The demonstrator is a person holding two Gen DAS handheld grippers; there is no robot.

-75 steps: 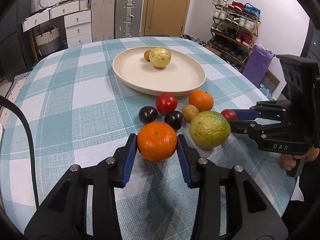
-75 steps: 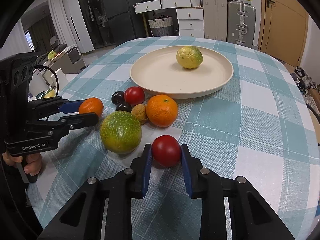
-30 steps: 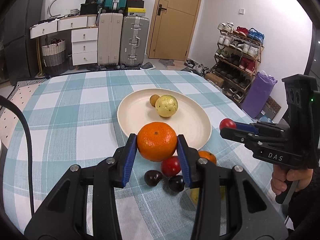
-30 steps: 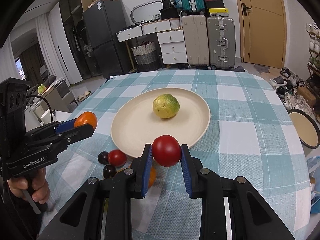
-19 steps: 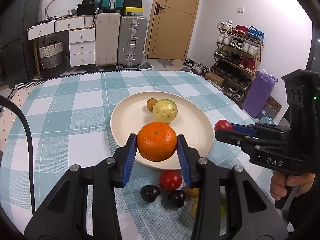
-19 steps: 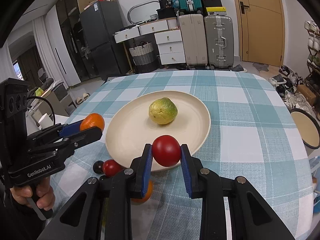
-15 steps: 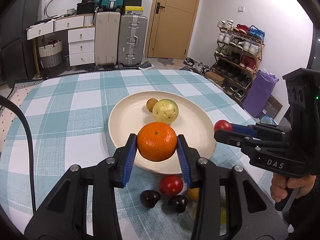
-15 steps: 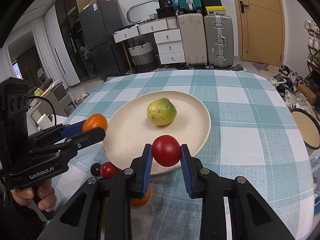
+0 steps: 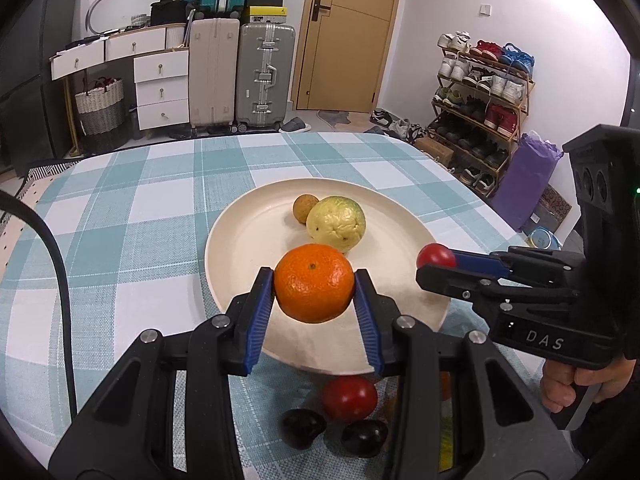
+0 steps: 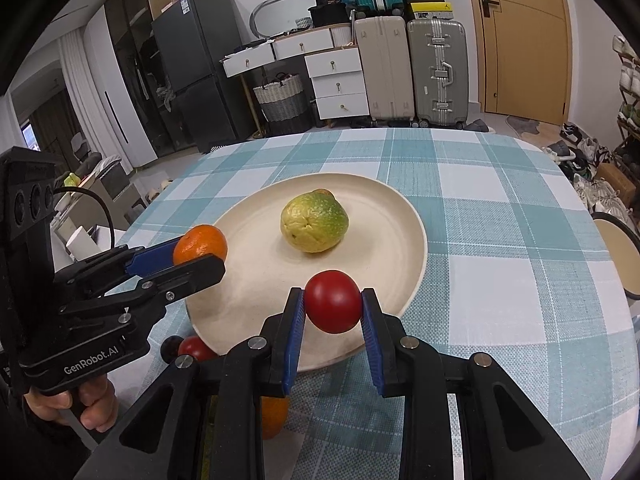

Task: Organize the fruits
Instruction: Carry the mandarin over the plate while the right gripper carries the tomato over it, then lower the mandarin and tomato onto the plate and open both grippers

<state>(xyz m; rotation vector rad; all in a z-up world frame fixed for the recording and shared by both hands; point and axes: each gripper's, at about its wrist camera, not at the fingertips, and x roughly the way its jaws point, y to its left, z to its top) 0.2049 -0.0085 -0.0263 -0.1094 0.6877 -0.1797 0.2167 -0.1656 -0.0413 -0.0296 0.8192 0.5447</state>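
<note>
My left gripper (image 9: 314, 289) is shut on an orange (image 9: 313, 283) and holds it above the near part of the cream plate (image 9: 240, 248). My right gripper (image 10: 332, 307) is shut on a red tomato (image 10: 333, 306) and holds it above the plate's near right rim (image 10: 414, 264). A yellow-green fruit (image 9: 336, 223) and a small brown fruit (image 9: 304, 209) lie on the plate. In the right wrist view the left gripper (image 10: 202, 254) with the orange (image 10: 199, 245) hovers over the plate's left edge. In the left wrist view the right gripper (image 9: 436, 261) shows at the right.
On the checked tablecloth (image 9: 120, 220) in front of the plate lie a red tomato (image 9: 349, 397), two dark plums (image 9: 304, 427) and another orange (image 10: 274, 416). A round stool (image 10: 616, 248) stands beside the table at the right. Suitcases and drawers stand behind.
Both grippers have lifted their fruits off the table and carried them forward over the plate. In the last half second they moved a little closer to it.
</note>
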